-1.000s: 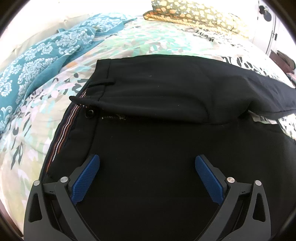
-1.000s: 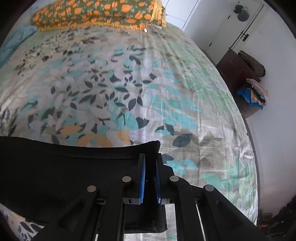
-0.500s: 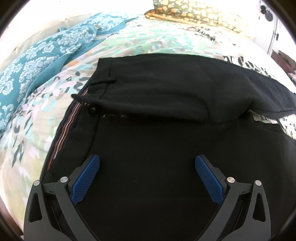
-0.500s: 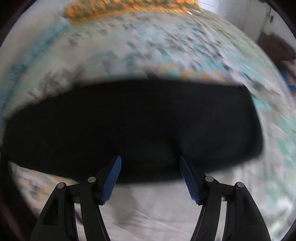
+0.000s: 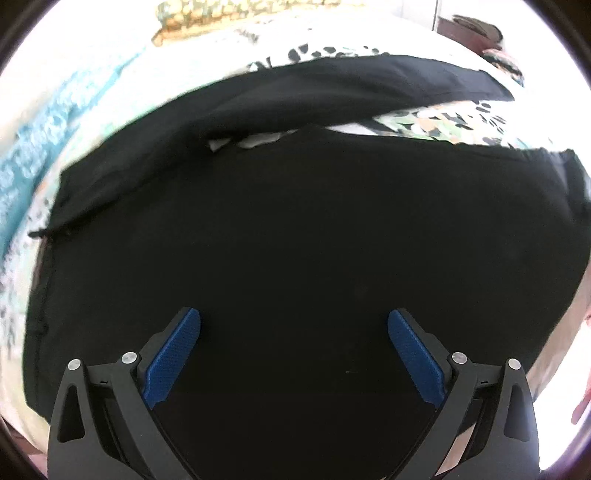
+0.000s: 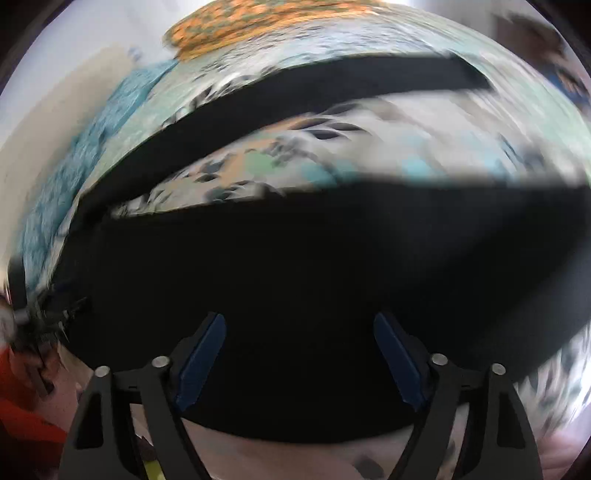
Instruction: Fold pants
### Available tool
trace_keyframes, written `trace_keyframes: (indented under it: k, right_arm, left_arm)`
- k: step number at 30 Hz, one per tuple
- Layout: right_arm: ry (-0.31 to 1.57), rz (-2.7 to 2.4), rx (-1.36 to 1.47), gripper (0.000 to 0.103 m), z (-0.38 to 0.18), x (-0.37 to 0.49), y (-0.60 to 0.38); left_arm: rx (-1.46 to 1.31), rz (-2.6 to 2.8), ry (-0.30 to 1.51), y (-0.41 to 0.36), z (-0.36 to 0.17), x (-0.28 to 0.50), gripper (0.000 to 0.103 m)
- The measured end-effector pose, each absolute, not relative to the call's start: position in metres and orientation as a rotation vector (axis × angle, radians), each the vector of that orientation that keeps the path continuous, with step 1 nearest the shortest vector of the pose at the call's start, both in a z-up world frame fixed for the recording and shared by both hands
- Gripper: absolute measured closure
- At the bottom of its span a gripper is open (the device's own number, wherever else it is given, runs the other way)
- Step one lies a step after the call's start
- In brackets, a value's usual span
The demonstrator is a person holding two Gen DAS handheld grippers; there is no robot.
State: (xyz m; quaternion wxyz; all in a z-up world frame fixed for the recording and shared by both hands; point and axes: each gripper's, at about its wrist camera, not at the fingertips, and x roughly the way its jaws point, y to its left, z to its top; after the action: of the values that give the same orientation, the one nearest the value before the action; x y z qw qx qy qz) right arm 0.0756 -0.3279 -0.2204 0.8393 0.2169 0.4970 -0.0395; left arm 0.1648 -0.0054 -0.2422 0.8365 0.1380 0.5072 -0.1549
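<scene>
While your two grippers hang over one pair of black pants (image 5: 295, 229), your left gripper (image 5: 293, 354) stands spread and empty above the cloth; your right gripper (image 6: 295, 354), its jaws just opening, holds nothing. Two legs fan out ahead on the bedspread (image 6: 332, 155).

The left wrist camera rides just behind the left gripper (image 5: 293, 354), looking steeply down along its spread blue fingers (image 5: 173, 360) from close above the black pants (image 5: 295, 240), with the leaf-print bedspread (image 5: 443, 123) and the patterned pillow (image 5: 229, 11) curving away at the top. The right wrist camera sits the same way behind the right gripper (image 6: 299, 363), tilted down and close over the pants (image 6: 295, 266), its picture smeared with blur. Both face up the bed, sharing the pants, bedspread (image 6: 332, 147), pillow (image 6: 258, 22) and teal blanket (image 6: 110, 122) at the left.
</scene>
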Motion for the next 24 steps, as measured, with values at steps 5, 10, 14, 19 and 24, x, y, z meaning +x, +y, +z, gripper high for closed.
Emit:
trace_keyframes:
  k: [5, 10, 14, 19, 24]
  right_arm:
    - [0.943, -0.429, 0.66, 0.028, -0.223, 0.017, -0.442]
    - [0.773, -0.625, 0.864, 0.04, -0.219, -0.026, -0.488]
    - [0.793, -0.539, 0.594, 0.022, -0.188, 0.009, -0.428]
    - [0.977, -0.25, 0.297, 0.019, -0.2, 0.072, -0.317]
    - [1.108, -0.177, 0.054, 0.0, -0.236, 0.097, -0.243]
  left_arm:
    - [0.222, -0.288, 1.106, 0.021, -0.24, 0.164, 0.0]
    - [0.133, -0.161, 1.128, 0.054, -0.237, 0.17, 0.0]
    - [0.095, -0.13, 1.11, 0.07, -0.229, 0.166, 0.001]
    - [0.095, -0.12, 1.104, 0.07, -0.235, 0.165, 0.001]
    - [0.121, -0.123, 1.094, 0.065, -0.244, 0.164, 0.0]
